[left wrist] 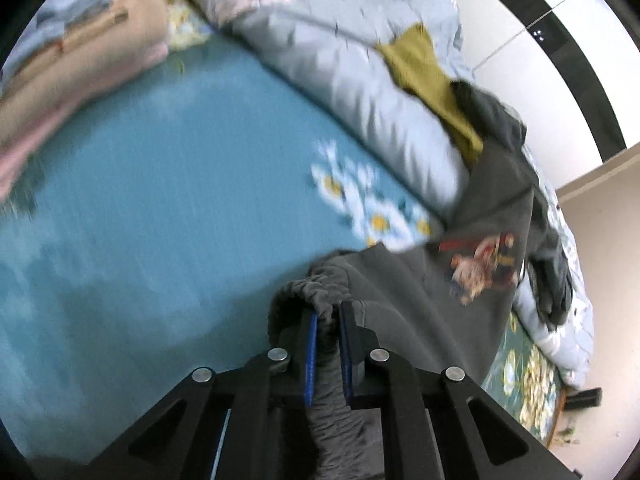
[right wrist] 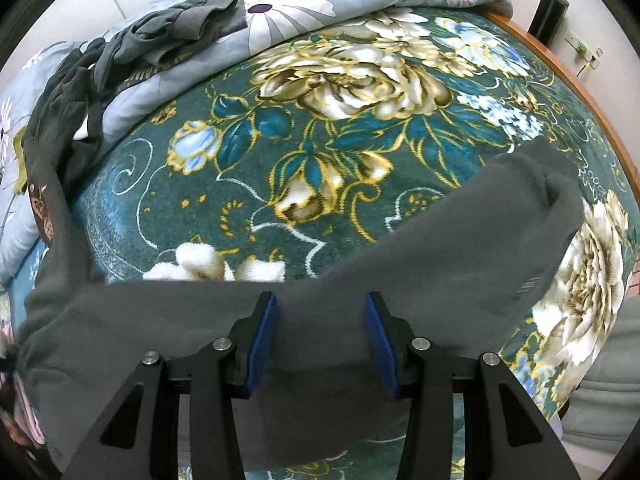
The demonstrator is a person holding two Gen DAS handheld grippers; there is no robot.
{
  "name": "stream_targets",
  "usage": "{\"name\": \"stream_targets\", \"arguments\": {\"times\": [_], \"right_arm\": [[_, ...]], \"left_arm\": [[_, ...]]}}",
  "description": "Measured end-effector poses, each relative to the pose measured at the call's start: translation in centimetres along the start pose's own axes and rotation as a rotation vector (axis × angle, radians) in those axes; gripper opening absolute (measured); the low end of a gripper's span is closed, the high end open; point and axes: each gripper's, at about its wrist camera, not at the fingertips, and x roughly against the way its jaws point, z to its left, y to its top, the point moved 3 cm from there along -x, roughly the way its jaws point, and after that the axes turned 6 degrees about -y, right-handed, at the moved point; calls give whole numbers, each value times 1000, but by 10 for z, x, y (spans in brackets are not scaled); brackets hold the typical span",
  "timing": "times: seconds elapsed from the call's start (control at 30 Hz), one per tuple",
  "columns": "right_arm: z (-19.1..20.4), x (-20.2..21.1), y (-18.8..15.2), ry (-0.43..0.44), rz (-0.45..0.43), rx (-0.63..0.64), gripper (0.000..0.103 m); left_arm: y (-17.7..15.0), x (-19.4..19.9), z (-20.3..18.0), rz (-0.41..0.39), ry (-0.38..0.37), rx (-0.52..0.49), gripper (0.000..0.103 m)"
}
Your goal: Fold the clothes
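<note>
A dark grey garment (left wrist: 432, 280) with a cartoon print lies across the bed. My left gripper (left wrist: 329, 320) is shut on its gathered elastic edge, and cloth is bunched between the blue pads. In the right wrist view the same grey garment (right wrist: 420, 264) spreads under my right gripper (right wrist: 320, 312), whose jaws stand wide apart above the cloth, with nothing pinched between them. One end of the garment lies folded over to the right (right wrist: 540, 184).
The bed has a teal sheet (left wrist: 160, 184) and a green floral blanket (right wrist: 328, 120). A light blue quilt (left wrist: 360, 72) carries an olive garment (left wrist: 428, 76) and dark clothes (right wrist: 160, 36). Folded beige and pink items (left wrist: 68, 68) lie far left. The wooden bed edge (right wrist: 568, 76) is at right.
</note>
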Motion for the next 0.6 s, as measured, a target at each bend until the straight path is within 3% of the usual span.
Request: {"name": "stream_targets", "arguments": {"times": [0.1,0.2,0.33,0.47,0.57,0.6], "right_arm": [[-2,-1,-1,0,6,-4,47],[2,-3,-2,1,17,0,47],[19,-5,-5,20,25,28,47],[48,-4,-3,49,17,82,47],[79,0,12,91,-1,127,47],[94,3,20,118,-13,142,47]], "left_arm": [[33,12,4,-57,54,-46,11],[55,17,18,-59,69,-33,11],[43,-3,41,8,66,49,15],[30,-4,50,26,40,110,16],[28,7,49,-22,-12,127,33],[26,9,50,-27,-28,130,34]]}}
